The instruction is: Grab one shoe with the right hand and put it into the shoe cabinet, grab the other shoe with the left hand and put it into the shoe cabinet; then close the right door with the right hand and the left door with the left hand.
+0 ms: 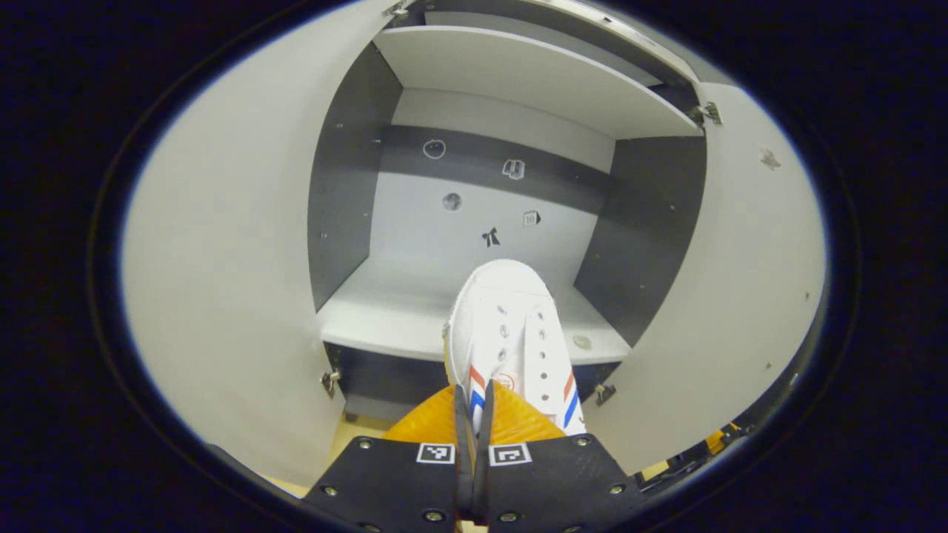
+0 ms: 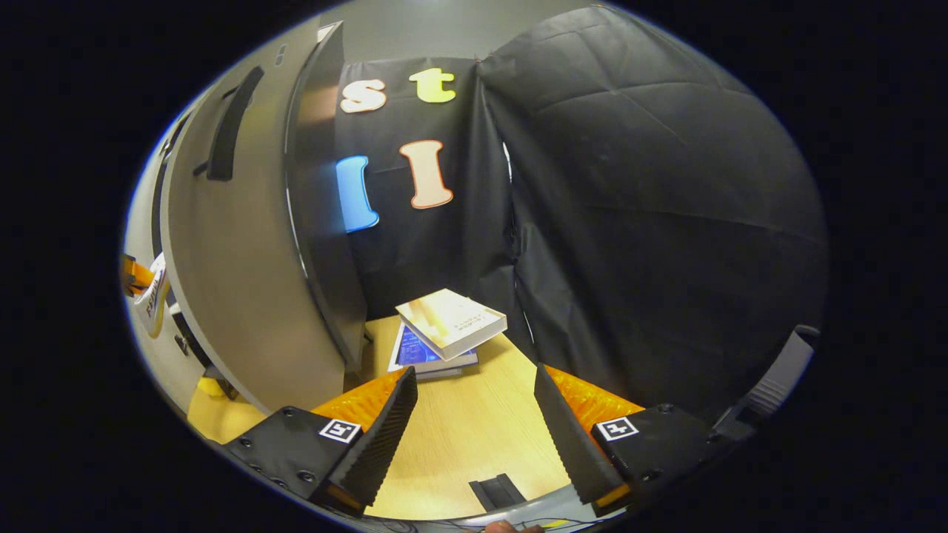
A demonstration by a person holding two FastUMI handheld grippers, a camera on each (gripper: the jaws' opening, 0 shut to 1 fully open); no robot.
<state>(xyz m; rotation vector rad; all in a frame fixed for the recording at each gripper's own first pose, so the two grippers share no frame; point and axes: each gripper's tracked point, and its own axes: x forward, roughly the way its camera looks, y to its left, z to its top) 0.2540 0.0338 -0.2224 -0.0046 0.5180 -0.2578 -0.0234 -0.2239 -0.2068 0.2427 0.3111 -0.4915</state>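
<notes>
**Desk:** What have you got on the left side?

**Operator:** In the left gripper view my left gripper [image 1: 474, 433] is pinched on the heel end of a white shoe [image 1: 511, 333], the one with red and blue stripes along its sides. Both fingers [image 1: 463, 437] press on a thin part of the shoe's collar, so they stand almost together. The toe points away from me into the shoe cabinet [image 1: 348, 170]; the front of the shoe lies over the lower shelf [image 1: 385, 311] towards its right half, while the heel hangs out past the shelf's near edge. I cannot tell whether the sole is resting on the board.

**Desk:** And the doors?

**Operator:** Both stand wide open. The left door [image 1: 222, 259] swings out on the left, the right door [image 1: 740, 281] on the right, and an upper shelf [image 1: 518, 74] sits above the compartment. A few small stickers [image 1: 511, 169] mark the back panel.

**Desk:** Right side?

**Operator:** In the right gripper view my right gripper [image 2: 474, 414] has its fingers spread wide apart with nothing between them, over a wooden floor [image 2: 474, 437]. On the left I see the outer face of the right door [image 2: 244, 296] with its dark handle [image 2: 229, 126]. Far ahead, a stack of books [image 2: 444, 329] lies on the floor near the black cloth wall [image 2: 652, 222]. At the far left edge a bit of the white shoe [image 2: 153, 296] peeks past the door.
</notes>
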